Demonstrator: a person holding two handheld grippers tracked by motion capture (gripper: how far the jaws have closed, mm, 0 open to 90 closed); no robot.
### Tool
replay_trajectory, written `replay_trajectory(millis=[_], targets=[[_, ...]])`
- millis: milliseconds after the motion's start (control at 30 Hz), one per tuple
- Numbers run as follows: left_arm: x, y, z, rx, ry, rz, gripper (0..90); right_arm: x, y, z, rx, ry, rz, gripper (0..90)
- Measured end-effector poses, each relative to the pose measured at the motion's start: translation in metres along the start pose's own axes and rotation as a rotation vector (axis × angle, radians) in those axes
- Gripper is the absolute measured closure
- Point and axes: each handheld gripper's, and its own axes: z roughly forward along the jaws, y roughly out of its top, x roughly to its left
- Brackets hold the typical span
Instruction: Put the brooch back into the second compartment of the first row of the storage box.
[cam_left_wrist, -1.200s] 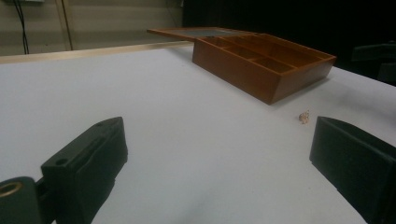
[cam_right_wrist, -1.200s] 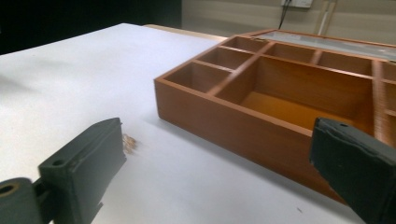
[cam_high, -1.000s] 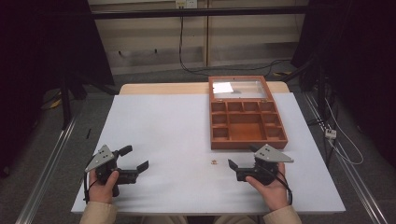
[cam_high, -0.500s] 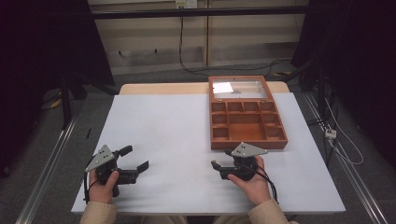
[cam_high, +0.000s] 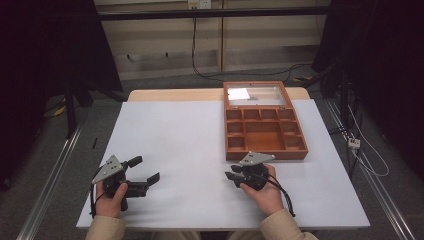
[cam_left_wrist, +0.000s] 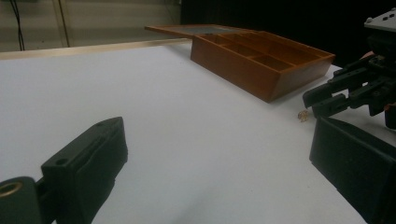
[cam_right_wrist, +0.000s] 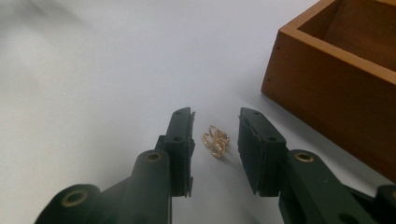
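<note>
A small tangle of gold rings (cam_right_wrist: 215, 140) lies on the white table (cam_high: 190, 140), close to the front wall of an open wooden compartment box (cam_high: 265, 132). My right gripper (cam_right_wrist: 215, 122) is open, with one jaw on each side of the rings and a gap to both. In the high view the right gripper (cam_high: 231, 176) sits just in front of the box and hides the rings. My left gripper (cam_high: 146, 169) rests open at the table's front left, holding nothing. The left gripper view looks past its wide jaws at the right gripper (cam_left_wrist: 327, 95), the gold rings (cam_left_wrist: 303, 115) and the box (cam_left_wrist: 261, 60).
The box's glass lid (cam_high: 256, 94) lies flat behind it at the table's far edge. Bare white table (cam_left_wrist: 154, 93) stretches between the two grippers. A metal rail (cam_high: 50, 170) runs along the floor on the left, and cables (cam_high: 365, 150) lie on the right.
My right gripper has moved left along the front of the box to the gold rings, and its jaws now straddle them. The left gripper has stayed put.
</note>
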Motion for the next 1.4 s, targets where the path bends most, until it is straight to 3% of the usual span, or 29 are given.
replay_trajectory(millis=[167,200,300,400,433,500,900,1400], targets=[[0.0,0.0,0.0,0.001,0.0,-0.001,3.9,-0.001,0.0,0.005,0.033,-0.007,-0.002,70.7],[0.0,0.0,0.0,0.001,-0.001,-0.002,3.9,-0.001,0.0,0.007,0.049,0.002,-0.004,76.6],[0.0,0.0,0.0,0.006,0.002,-0.001,3.9,-0.001,0.0,0.008,0.071,-0.016,0.006,82.8],[0.0,0.0,-0.001,0.007,0.002,-0.002,4.0,-0.002,0.0,0.008,0.073,-0.002,0.003,84.2],[0.0,0.0,-0.001,0.006,0.003,-0.002,4.0,-0.003,0.0,0.008,0.073,0.001,0.002,88.4],[0.001,0.0,-0.001,0.006,0.003,-0.002,4.0,-0.003,0.0,0.008,0.066,0.031,0.008,90.0],[0.001,0.0,-0.001,0.004,0.002,0.0,4.0,-0.002,0.0,0.008,0.06,0.053,0.016,90.0],[0.0,0.0,0.0,0.009,0.0,0.007,4.0,-0.006,0.008,-0.009,0.004,0.107,0.05,90.0]])
